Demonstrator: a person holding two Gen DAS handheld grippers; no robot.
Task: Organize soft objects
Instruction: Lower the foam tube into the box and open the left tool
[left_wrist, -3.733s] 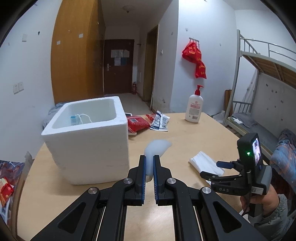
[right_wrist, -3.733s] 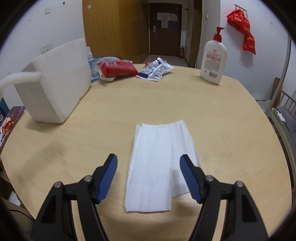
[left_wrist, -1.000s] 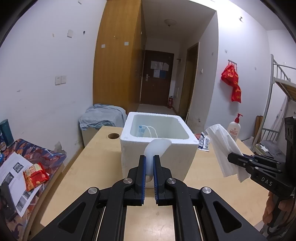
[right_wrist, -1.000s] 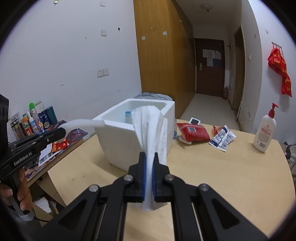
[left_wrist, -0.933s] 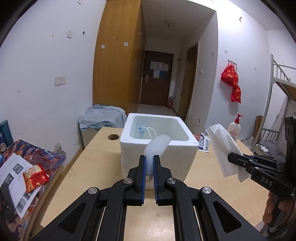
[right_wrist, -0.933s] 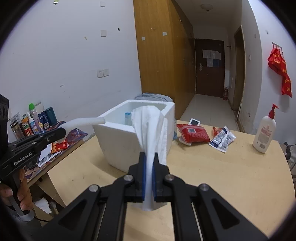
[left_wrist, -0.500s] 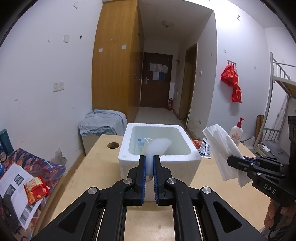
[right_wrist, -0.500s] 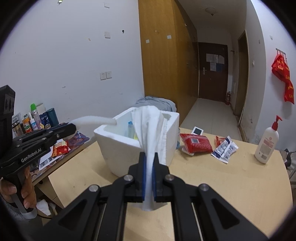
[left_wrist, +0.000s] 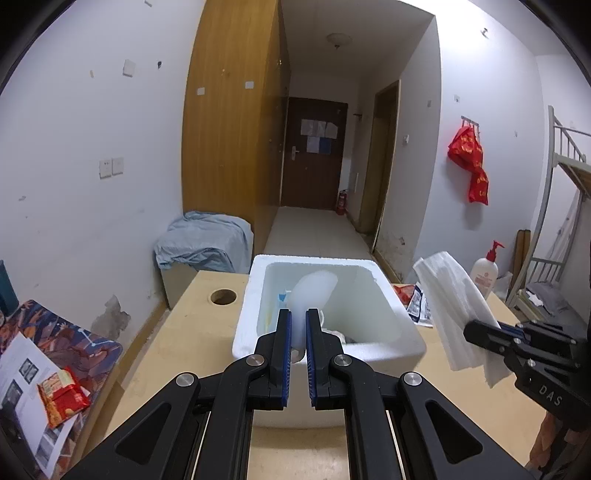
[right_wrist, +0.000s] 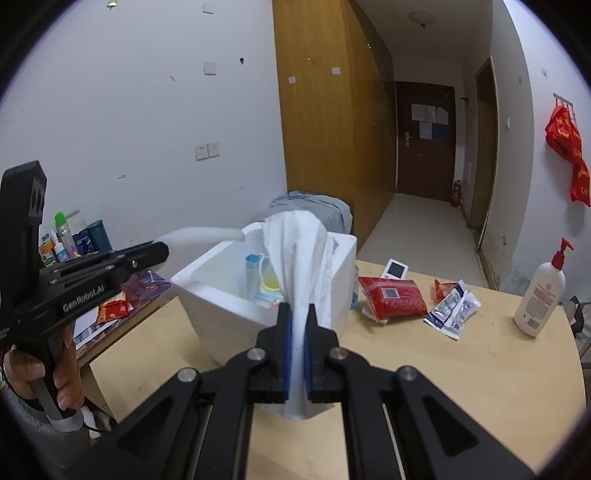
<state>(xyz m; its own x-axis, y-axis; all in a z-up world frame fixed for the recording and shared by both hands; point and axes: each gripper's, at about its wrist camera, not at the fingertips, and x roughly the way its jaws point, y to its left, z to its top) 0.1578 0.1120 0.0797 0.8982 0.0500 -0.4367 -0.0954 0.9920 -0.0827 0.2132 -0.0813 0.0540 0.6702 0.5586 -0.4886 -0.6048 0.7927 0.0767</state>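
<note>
Between my left jaws, the foam strip hides part of the foam box floor; my tissue blocks the box's far wall; contents too small to tell.

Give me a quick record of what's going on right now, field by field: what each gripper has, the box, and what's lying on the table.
left gripper: shut on a translucent white foam sheet, its tip over the box opening
right gripper: shut on a white folded tissue, held up in the air near the box
container: white styrofoam box, open top, some small items already inside
table: light wood; red packet, silver-blue sachets, white pump bottle with red top
step status: neither soft item released yet
</note>
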